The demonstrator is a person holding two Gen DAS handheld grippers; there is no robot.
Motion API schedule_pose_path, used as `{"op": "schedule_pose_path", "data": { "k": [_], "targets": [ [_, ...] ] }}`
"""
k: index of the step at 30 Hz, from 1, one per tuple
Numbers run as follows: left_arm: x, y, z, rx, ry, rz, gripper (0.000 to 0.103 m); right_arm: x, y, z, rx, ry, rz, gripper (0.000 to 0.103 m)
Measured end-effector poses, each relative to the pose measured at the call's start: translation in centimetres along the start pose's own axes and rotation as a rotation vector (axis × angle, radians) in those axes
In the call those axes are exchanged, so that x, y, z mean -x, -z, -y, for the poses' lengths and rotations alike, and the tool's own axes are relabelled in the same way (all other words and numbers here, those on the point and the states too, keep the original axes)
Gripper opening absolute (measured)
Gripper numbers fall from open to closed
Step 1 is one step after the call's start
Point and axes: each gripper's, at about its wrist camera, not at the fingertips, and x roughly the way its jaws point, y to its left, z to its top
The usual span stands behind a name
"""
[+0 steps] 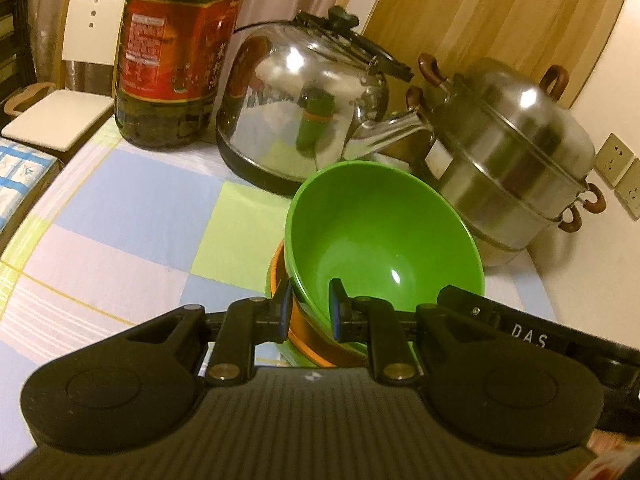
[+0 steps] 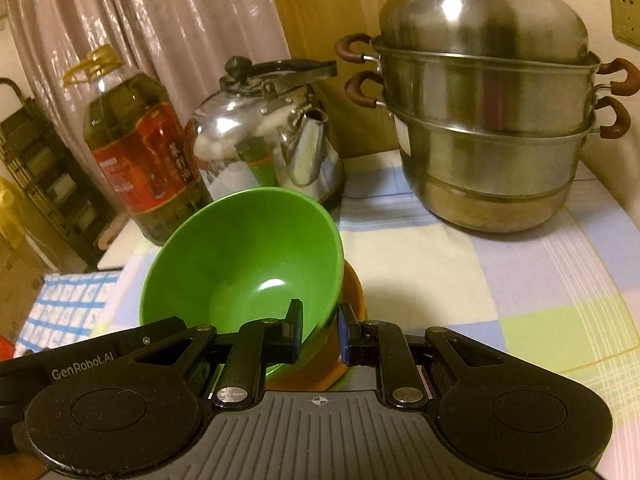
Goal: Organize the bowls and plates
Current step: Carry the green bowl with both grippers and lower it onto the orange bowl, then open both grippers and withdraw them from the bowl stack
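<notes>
A green bowl (image 1: pixel 380 232) (image 2: pixel 244 256) sits tilted on top of a nested stack, with an orange bowl (image 1: pixel 308 340) (image 2: pixel 352 292) under it and a further green rim (image 1: pixel 272 280) lowest. My left gripper (image 1: pixel 311 308) is shut on the stack's near rim, one finger inside the green bowl and one outside the orange one. My right gripper (image 2: pixel 320 330) is shut on the opposite side of the rim in the same way. Each gripper's body shows at the edge of the other's view: the right one (image 1: pixel 520 328), the left one (image 2: pixel 80 360).
Close behind the bowls on the checked tablecloth (image 1: pixel 140 208) (image 2: pixel 520 280) stand a shiny steel kettle (image 1: pixel 304 108) (image 2: pixel 264 140), a tiered steel steamer pot (image 1: pixel 516 152) (image 2: pixel 488 128) and a large oil bottle (image 1: pixel 176 48) (image 2: pixel 140 156). A white chair (image 1: pixel 60 116) stands beyond the table's left edge.
</notes>
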Motion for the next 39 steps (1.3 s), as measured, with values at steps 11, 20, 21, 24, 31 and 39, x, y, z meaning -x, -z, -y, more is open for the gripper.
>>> {"op": "schedule_pose_path", "data": {
  "k": [11,20,21,24,31,39],
  "targets": [
    [-1.3,0.9,-0.2,0.005,-0.022,-0.021,0.017,-1.4,0.6,0.0,0.060,0.019,-0.018,0.018],
    [-1.5,1.1,-0.2,-0.004,-0.018,-0.011,0.017,-2.0,1.2,0.2,0.093,0.022,-0.018,0.018],
    [-1.5,1.1,-0.2,-0.005,-0.019,-0.011,0.018,-2.0,1.3,0.2,0.097,0.022,-0.015,0.018],
    [-1.4,1.1,-0.3,-0.004,-0.014,-0.003,0.019,-2.2,1.4,0.1,0.125,0.036,-0.009,0.027],
    [-0.5,0.8,-1.1,0.029,-0.029,0.035,0.019,-2.0,1.1,2.4,-0.030,-0.023,-0.004,0.042],
    [-0.2,1.0,-1.4,0.048,-0.014,0.032,0.020,-0.9,0.8,3.3,-0.070,-0.027,0.016,0.042]
  ]
}}
